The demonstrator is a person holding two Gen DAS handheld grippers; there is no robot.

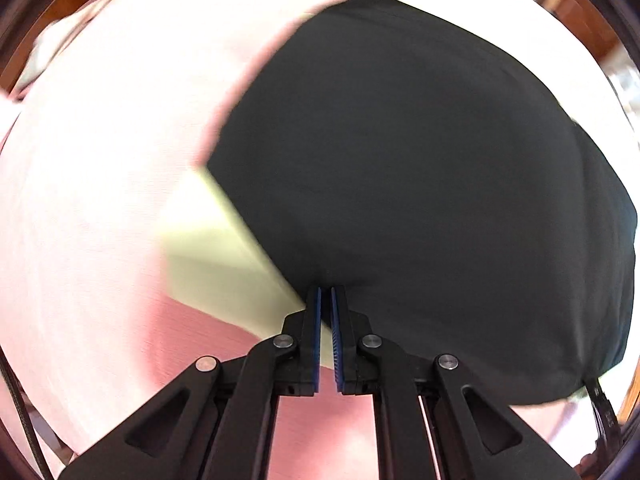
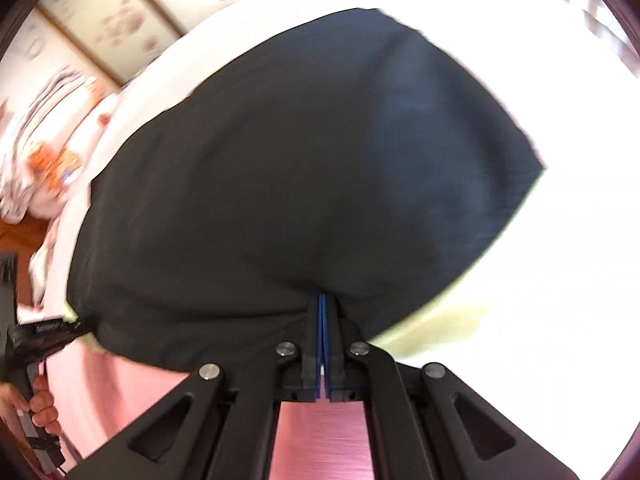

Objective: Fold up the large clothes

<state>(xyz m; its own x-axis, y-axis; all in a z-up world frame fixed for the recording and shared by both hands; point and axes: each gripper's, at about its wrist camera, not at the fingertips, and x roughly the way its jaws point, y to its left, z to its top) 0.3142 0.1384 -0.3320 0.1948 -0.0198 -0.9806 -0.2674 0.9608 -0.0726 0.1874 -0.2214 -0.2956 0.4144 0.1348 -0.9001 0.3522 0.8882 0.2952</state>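
1. The dark garment (image 1: 420, 168) is matt black cloth, smooth and finely woven, with soft creases where the left gripper (image 1: 326, 292) pinches its edge.
2. Just beside the garment's edge, a pale yellow-green layer (image 1: 224, 264) looks like thin, matt cloth.
3. Under the garment, the pink sheet (image 1: 100, 200) is matt cloth with a fine, faintly ribbed weave.
4. Both grippers, the right gripper (image 2: 322, 300) included, are matt black plastic with dull silver metal pins and blue ridged pads (image 1: 335, 332).
5. Well apart from the garment, the printed bedding (image 2: 44, 152) is soft, crumpled cloth.
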